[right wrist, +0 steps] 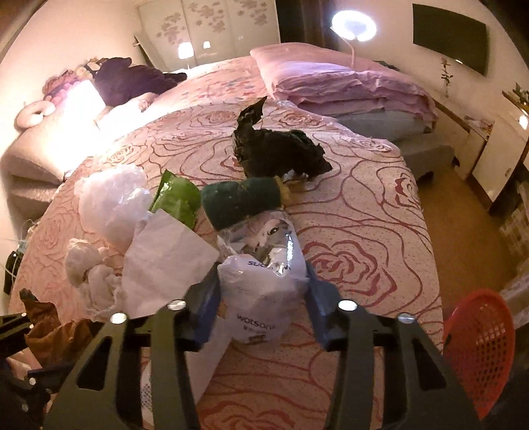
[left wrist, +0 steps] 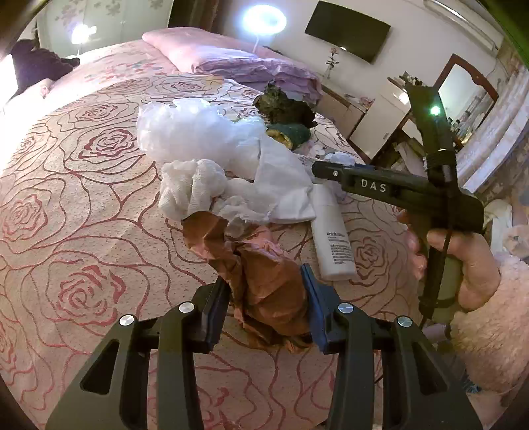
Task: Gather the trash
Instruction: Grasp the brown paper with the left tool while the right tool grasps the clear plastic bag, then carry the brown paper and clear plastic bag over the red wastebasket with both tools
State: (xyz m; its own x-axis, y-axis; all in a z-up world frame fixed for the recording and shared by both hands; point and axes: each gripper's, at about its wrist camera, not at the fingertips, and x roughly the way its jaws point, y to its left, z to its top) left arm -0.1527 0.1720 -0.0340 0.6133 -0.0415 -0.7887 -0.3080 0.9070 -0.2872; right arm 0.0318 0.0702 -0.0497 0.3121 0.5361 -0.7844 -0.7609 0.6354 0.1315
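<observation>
- Setting: a bedroom in a home.
- A wide bed (right wrist: 380, 211) fills the scene, covered by a pink spread printed with large red rose outlines.
- At its far side lies a stack of folded pink and lilac quilts (right wrist: 344, 82).
- On the far wall, a wardrobe (right wrist: 211, 29) with sliding doors bears flower decals.
- A dark flat television (left wrist: 347, 31) hangs on the right wall.
- Further right stands a wood-framed mirror (left wrist: 463, 89) above white cabinets (left wrist: 380, 132).
- A round lamp (right wrist: 353, 24) glows beyond the bed.
- A red mesh basket (right wrist: 479, 340) stands on the floor, near right.
</observation>
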